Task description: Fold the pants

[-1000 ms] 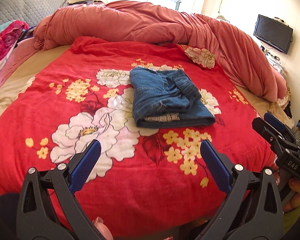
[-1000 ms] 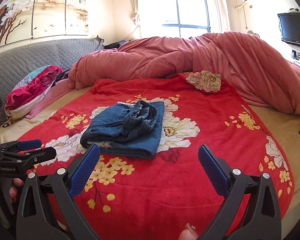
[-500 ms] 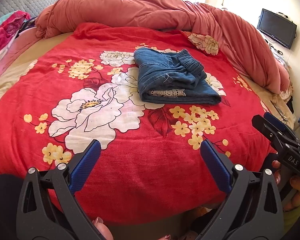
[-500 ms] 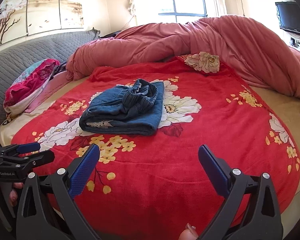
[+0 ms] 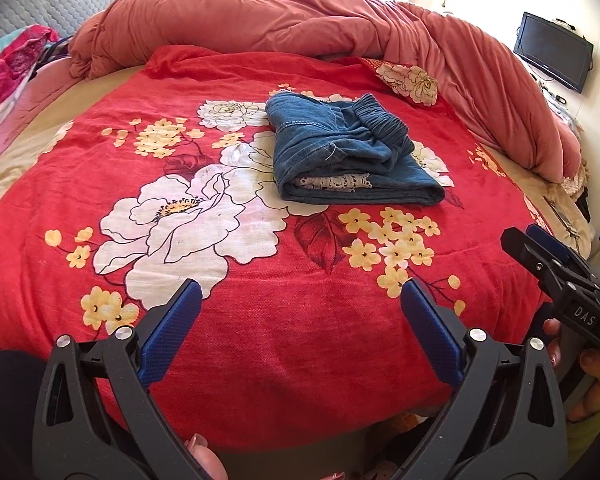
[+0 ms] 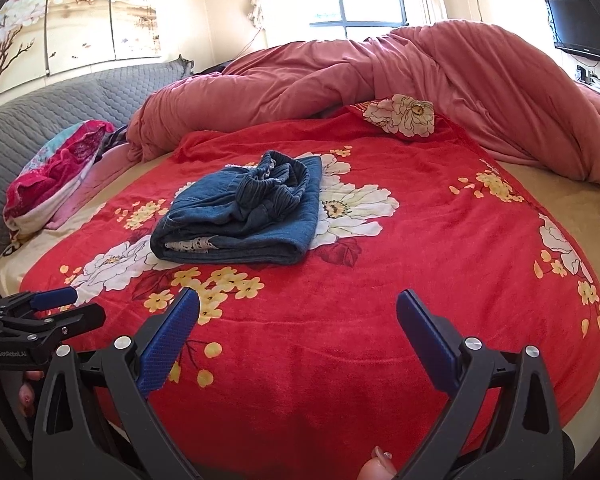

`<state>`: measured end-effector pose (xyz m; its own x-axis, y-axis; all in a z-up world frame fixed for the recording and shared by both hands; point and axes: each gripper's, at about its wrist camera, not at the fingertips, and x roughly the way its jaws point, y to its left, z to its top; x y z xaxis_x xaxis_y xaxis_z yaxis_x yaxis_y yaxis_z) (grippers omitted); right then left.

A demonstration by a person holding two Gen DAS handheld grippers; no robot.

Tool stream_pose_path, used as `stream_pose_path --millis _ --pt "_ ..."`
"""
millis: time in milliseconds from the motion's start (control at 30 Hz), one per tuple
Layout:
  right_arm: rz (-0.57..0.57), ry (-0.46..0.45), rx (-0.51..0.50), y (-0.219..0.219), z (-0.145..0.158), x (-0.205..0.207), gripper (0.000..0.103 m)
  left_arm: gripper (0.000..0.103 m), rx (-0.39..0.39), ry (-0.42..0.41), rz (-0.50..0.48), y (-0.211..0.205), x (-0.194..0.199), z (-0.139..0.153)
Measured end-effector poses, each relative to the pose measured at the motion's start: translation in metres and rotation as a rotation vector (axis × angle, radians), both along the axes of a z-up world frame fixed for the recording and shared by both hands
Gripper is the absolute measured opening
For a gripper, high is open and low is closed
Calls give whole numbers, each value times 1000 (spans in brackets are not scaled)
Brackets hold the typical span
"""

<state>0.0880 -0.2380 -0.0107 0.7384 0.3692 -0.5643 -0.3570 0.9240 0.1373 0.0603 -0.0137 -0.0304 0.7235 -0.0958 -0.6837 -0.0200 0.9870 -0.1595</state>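
Presently: pants (image 5: 348,156) folded on bed (image 5: 260,320), left gripper (image 5: 300,328) and right gripper (image 6: 298,328) released, near; risk: loose waistband slumps, unfolding bundle.

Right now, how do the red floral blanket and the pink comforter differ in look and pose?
The red floral blanket lies spread flat and carries the folded jeans; the pink comforter is bunched in a heap at the far side and carries nothing visible. The blanket has large flower prints; the comforter is plain. Both lie on the same bed.
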Motion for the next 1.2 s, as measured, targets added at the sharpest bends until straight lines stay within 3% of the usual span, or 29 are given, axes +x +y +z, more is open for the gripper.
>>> stream_pose_path --millis 1200 --pt "-4 16 -11 1 -6 3 98 93 4 -7 17 3 -1 3"
